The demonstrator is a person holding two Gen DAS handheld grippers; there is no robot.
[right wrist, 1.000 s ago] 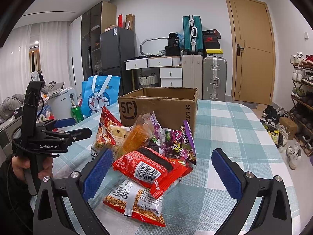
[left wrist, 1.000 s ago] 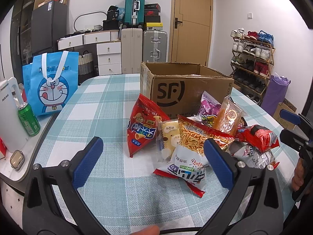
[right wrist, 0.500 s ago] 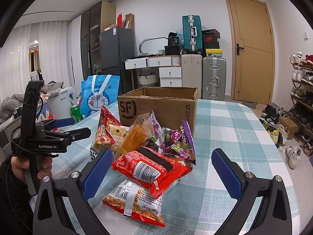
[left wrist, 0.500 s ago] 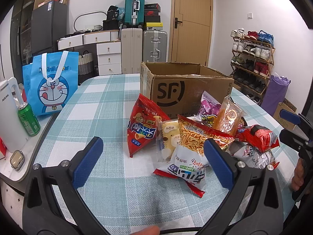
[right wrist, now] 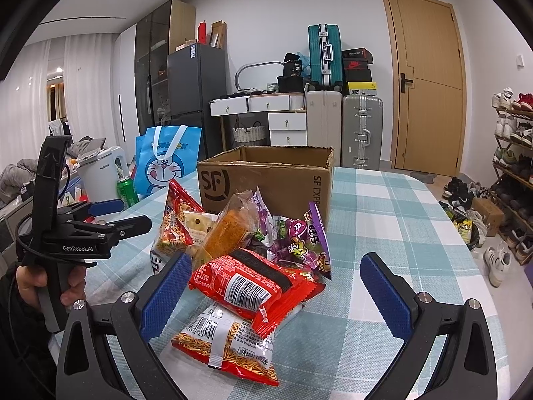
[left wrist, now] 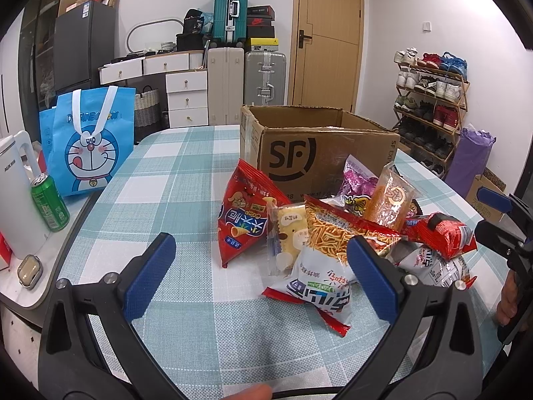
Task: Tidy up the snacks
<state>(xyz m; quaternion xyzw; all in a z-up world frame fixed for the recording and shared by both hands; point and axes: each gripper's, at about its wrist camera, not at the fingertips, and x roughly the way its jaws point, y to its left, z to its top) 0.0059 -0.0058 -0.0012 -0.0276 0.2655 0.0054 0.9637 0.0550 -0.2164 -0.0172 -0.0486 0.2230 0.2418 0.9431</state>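
Above the snack pile (right wrist: 253,266), both hand-held grippers stay wide apart, unmoved.

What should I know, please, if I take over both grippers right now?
Left gripper: open, empty, short of the pile.
Right gripper: open, empty, facing the red packet on top.
All snacks are heaped on the checked table before the open SF cardboard box.
Done: no snack gripped yet; the box interior is hidden.
Left: move every packet.

White walls, wooden door (left wrist: 328,38), suitcases (right wrist: 343,100), shoe rack (left wrist: 429,106).
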